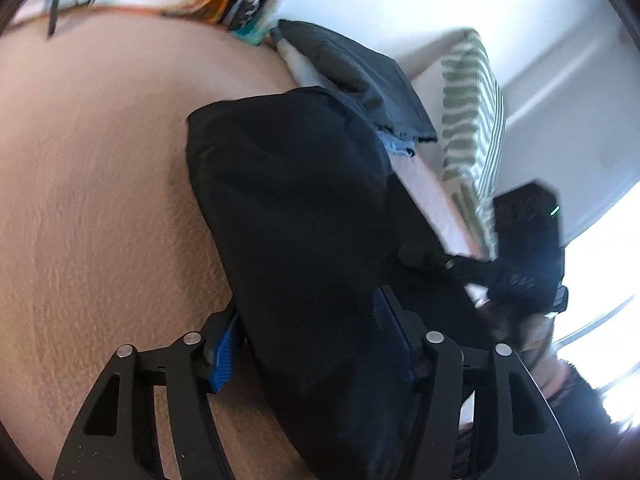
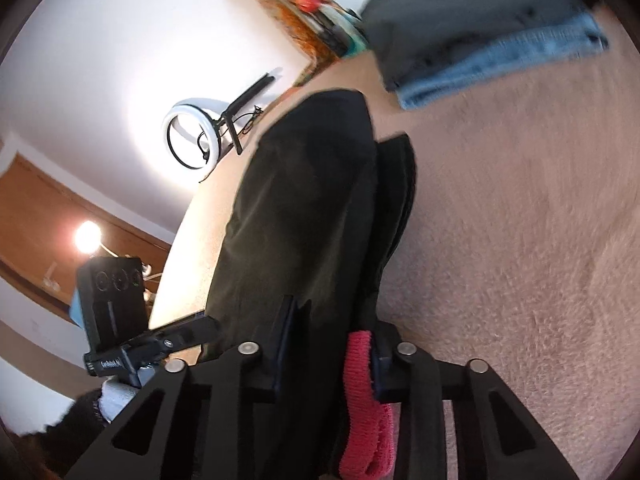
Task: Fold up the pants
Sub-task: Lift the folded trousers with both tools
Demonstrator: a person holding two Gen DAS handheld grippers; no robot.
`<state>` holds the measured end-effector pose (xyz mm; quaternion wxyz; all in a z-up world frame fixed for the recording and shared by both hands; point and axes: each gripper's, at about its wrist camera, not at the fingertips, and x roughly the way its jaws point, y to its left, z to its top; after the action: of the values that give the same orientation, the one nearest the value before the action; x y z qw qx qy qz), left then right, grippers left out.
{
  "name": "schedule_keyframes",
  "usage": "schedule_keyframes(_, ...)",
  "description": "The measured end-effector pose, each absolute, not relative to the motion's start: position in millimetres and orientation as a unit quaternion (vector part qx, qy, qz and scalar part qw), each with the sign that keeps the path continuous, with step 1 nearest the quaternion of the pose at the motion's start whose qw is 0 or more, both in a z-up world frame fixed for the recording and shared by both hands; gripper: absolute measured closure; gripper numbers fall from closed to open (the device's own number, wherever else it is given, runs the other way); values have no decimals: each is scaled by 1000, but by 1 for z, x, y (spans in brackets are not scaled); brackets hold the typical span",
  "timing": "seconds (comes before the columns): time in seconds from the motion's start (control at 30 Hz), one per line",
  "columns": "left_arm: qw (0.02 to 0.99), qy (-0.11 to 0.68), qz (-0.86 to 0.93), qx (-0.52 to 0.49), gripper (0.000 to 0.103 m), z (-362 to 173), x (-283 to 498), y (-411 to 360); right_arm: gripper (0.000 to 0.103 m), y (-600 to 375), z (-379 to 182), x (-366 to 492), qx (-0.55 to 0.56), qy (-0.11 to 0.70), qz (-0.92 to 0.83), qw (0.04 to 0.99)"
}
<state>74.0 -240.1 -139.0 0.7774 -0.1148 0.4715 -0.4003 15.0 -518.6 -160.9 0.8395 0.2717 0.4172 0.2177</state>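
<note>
The left gripper point(image 1: 308, 344) straddled the black pants point(image 1: 296, 208), its blue-padded fingers point(image 1: 224, 354) standing on either side of the folded bundle; whether the pads actually pressed the cloth could not be told from the blurred left wrist view. The right gripper point(image 2: 332, 344) was clamped on the pants point(image 2: 308, 200), the cloth bunched between its narrow jaws with a strip of red knit fabric point(image 2: 366, 404) against the finger at 5 o'clock.

The pants lay as a long dark bundle on the pink carpet point(image 1: 100, 184), running from the fingers up toward 12 o'clock in both views. Beyond their far end, at 1 o'clock, sat a stack of folded clothes point(image 1: 360, 76), dark grey on top with light blue denim beneath. A striped green and white cloth point(image 1: 472, 120) stood at 2 o'clock in the left view. In the right wrist view a ring light point(image 2: 192, 136) leaned against the white wall at 10 o'clock.
</note>
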Motion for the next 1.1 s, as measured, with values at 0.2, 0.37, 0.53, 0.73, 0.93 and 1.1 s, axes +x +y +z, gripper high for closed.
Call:
schedule_keyframes(0.2, 799, 445, -395, -89, 66, -135, 69, -238, 84, -499, -139, 10, 214, 400, 202, 868)
schedule_keyframes(0.37, 819, 403, -404, -53, 78, -118, 60, -239, 86, -484, -122, 5, 162, 384, 194, 888)
schedule_keyframes(0.53, 832, 372, -412, -21, 80, -107, 51, -246, 87, -475, -111, -2, 132, 370, 187, 900)
schedule_keyframes(0.73, 835, 358, -417, -15, 83, -100, 49, -249, 87, -479, -103, -13, 124, 354, 182, 909)
schedule_keyframes(0.93, 843, 331, -424, -8, 83, -85, 43, -250, 87, -479, -85, -21, 117, 329, 177, 920)
schedule_keyframes(1.1, 848, 308, -432, 1, 83, -71, 41, -255, 87, -484, -70, -25, 117, 308, 172, 929)
